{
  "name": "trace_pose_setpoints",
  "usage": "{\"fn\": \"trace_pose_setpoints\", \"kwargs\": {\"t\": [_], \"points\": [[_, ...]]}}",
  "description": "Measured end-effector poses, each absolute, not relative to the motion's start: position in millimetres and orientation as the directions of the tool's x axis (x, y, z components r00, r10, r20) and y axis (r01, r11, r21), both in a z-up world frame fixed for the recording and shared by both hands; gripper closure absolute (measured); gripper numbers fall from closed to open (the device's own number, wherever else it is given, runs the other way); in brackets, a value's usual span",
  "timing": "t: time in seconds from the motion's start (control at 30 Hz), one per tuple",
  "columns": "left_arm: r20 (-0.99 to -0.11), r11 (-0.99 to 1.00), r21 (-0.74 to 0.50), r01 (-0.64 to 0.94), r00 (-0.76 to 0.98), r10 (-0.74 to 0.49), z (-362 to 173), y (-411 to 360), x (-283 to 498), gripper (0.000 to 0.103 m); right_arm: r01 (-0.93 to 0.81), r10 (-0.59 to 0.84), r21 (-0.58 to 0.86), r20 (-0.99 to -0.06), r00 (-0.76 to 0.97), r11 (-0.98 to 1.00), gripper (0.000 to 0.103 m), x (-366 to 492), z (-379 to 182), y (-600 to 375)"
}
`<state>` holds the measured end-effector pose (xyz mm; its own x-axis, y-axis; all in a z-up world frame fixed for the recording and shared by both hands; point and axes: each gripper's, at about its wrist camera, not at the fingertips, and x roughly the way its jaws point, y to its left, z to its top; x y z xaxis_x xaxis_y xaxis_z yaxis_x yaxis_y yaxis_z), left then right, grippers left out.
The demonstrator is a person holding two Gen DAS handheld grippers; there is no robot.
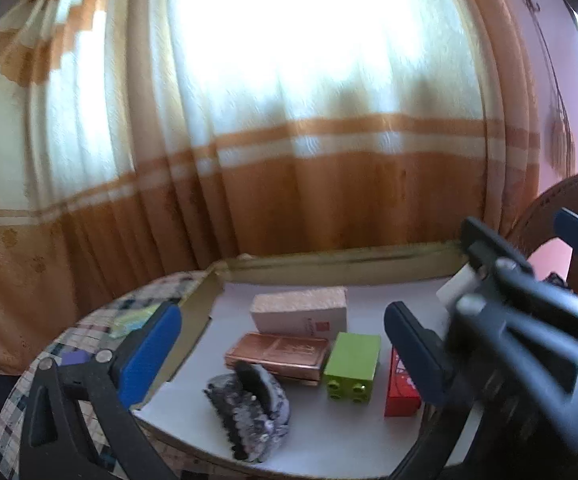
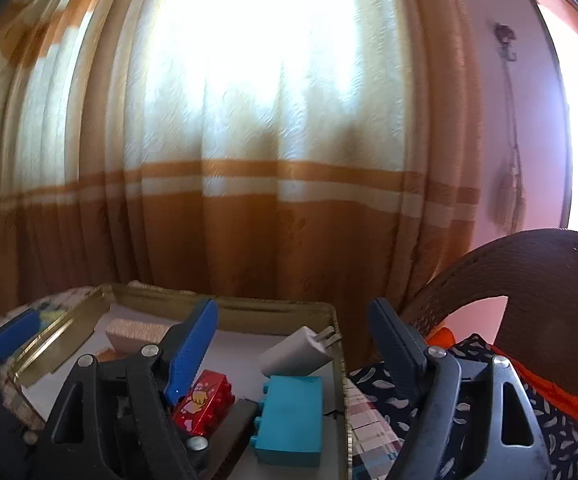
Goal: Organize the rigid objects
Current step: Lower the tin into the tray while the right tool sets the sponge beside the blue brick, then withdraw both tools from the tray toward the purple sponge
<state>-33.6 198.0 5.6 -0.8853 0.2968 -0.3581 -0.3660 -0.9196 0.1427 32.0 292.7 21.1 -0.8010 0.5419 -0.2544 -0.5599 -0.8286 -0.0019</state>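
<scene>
Red brick (image 2: 203, 404) partly hidden behind left finger of open, empty right gripper (image 2: 301, 344); left gripper (image 1: 285, 344) likewise open, empty. Gold-rimmed tray (image 2: 225, 304) on checked tablecloth (image 1: 89, 328); striped curtain (image 1: 289, 184) behind.

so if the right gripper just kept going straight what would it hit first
Probably the turquoise block lying in the tray between its open jaws, with the white charger just beyond; depth is hard to judge.
</scene>
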Motion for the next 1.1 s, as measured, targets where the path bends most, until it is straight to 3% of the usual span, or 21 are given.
{"fn": "trace_pose_setpoints", "kwargs": {"t": [0.27,0.47,1.1], "points": [[-0.361,-0.938,0.096,-0.332,-0.89,0.278,8,174,-34,0.0,-0.615,0.565,0.158,-0.269,-0.78,-0.773,0.023,55,20,319],[-0.373,-0.956,0.039,-0.291,-0.892,0.256,7,153,-38,0.0,-0.629,0.586,0.141,-0.253,-0.769,-0.764,0.023,62,21,314],[-0.338,-0.976,0.086,-0.201,-0.927,0.161,7,92,-37,0.0,-0.615,0.573,0.147,-0.249,-0.781,-0.774,0.023,79,21,283]]}}
